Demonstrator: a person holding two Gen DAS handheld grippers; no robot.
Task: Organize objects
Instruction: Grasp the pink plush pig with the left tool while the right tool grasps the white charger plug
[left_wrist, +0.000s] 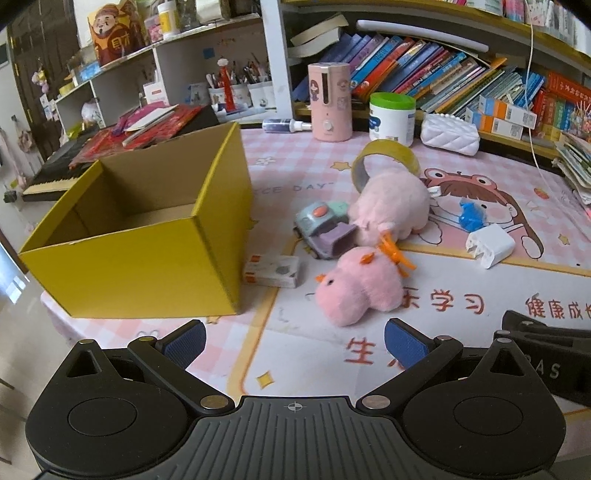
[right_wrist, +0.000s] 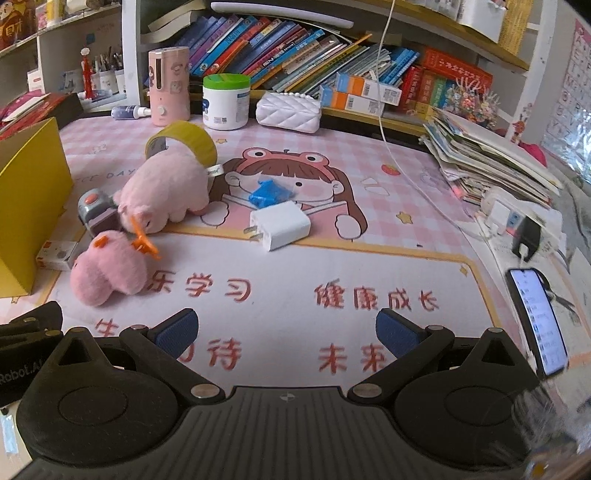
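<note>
An open yellow cardboard box (left_wrist: 147, 236) stands on the left of the pink desk mat, its inside bare. Right of it lie a small orange-and-white box (left_wrist: 271, 271), a toy car (left_wrist: 325, 229), a small pink plush (left_wrist: 358, 284), a larger pink plush (left_wrist: 391, 206), a tape roll (left_wrist: 384, 158), a blue wrapped item (left_wrist: 471, 216) and a white charger (left_wrist: 489, 245). The charger (right_wrist: 280, 225) and both plush toys (right_wrist: 107, 273) also show in the right wrist view. My left gripper (left_wrist: 295, 341) is open and empty, short of the small plush. My right gripper (right_wrist: 286, 330) is open and empty over the mat.
A pink humidifier (left_wrist: 330, 101), a white tub (left_wrist: 391, 118) and a white quilted case (left_wrist: 448, 133) stand along the back under a shelf of books. A phone (right_wrist: 537, 319) and a paper stack (right_wrist: 487, 158) lie at the right edge. A white cable (right_wrist: 406, 162) hangs down.
</note>
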